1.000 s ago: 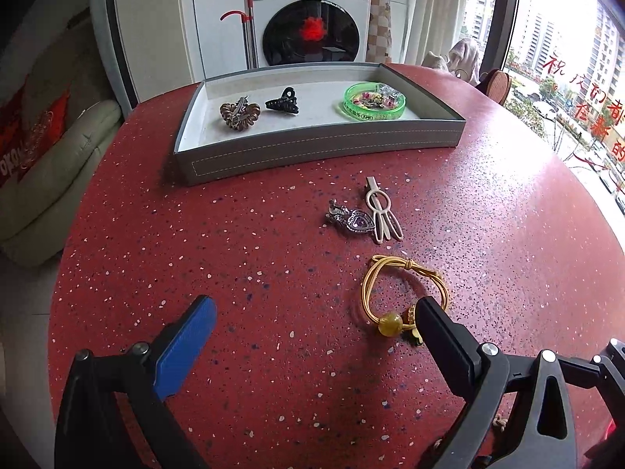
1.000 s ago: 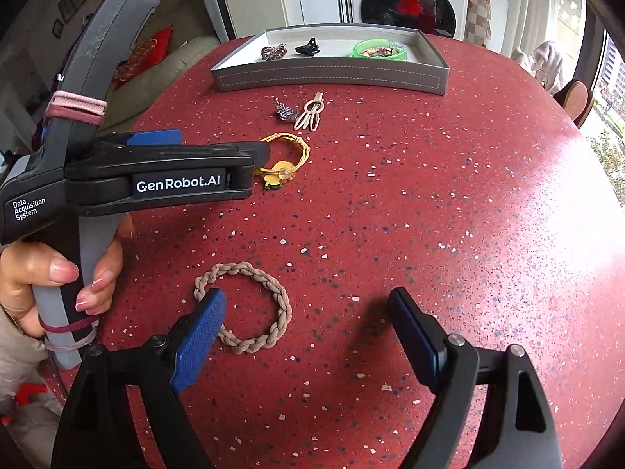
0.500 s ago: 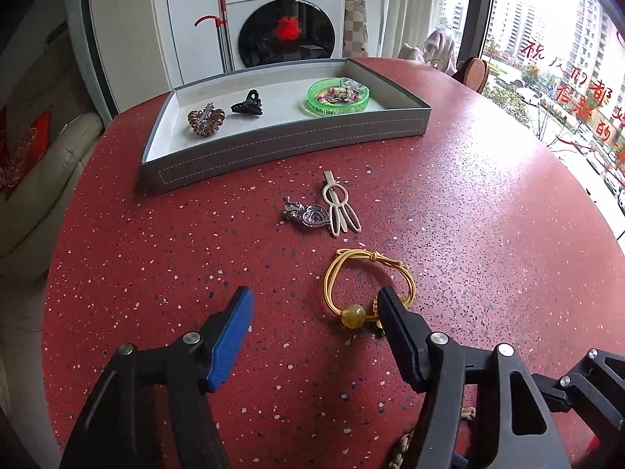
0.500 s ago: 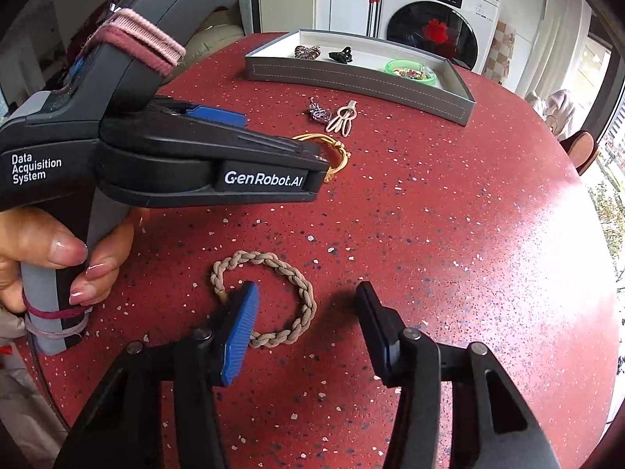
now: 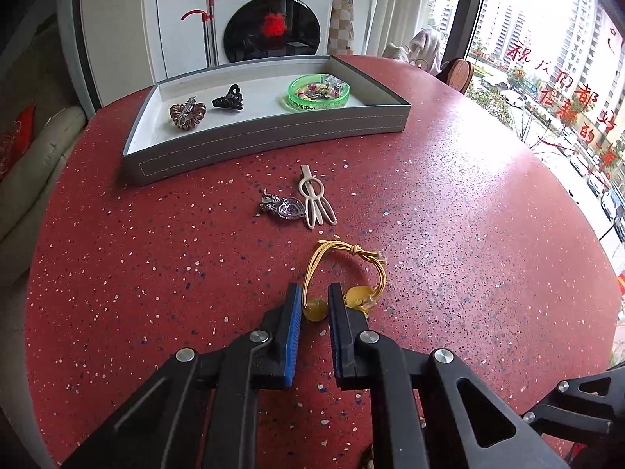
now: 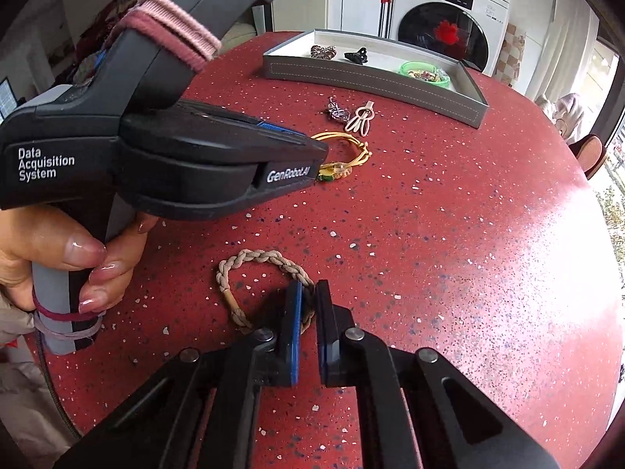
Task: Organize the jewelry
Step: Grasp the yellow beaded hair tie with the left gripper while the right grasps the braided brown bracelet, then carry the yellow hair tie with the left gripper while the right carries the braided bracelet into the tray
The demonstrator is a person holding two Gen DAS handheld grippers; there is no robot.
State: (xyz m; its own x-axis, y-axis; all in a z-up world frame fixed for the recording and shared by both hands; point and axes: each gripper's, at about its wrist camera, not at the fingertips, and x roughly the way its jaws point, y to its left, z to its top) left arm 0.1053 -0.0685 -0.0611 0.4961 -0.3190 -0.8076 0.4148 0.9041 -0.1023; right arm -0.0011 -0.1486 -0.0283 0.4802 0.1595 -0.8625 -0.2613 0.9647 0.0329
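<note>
My left gripper [image 5: 315, 298] is shut on the amber bead of a yellow cord hair tie [image 5: 343, 269] that lies on the red table; it also shows in the right wrist view [image 6: 343, 152]. My right gripper [image 6: 308, 293] is shut on the right side of a beige braided hair tie [image 6: 254, 262] lying on the table. A silver heart brooch [image 5: 283, 206] and a cream hair clip [image 5: 314, 199] lie between the yellow tie and the grey tray [image 5: 269, 144].
The tray holds a brown spiral hair tie [image 5: 186, 112], a black claw clip [image 5: 228, 99] and a green bangle [image 5: 319, 92] with small items inside. The left gripper body [image 6: 164, 156] crosses the right wrist view. A washing machine [image 5: 269, 15] stands behind the table.
Both grippers have closed from wide open: the left onto the yellow tie's bead, the right onto the braided tie. Both moved forward and down toward the table.
</note>
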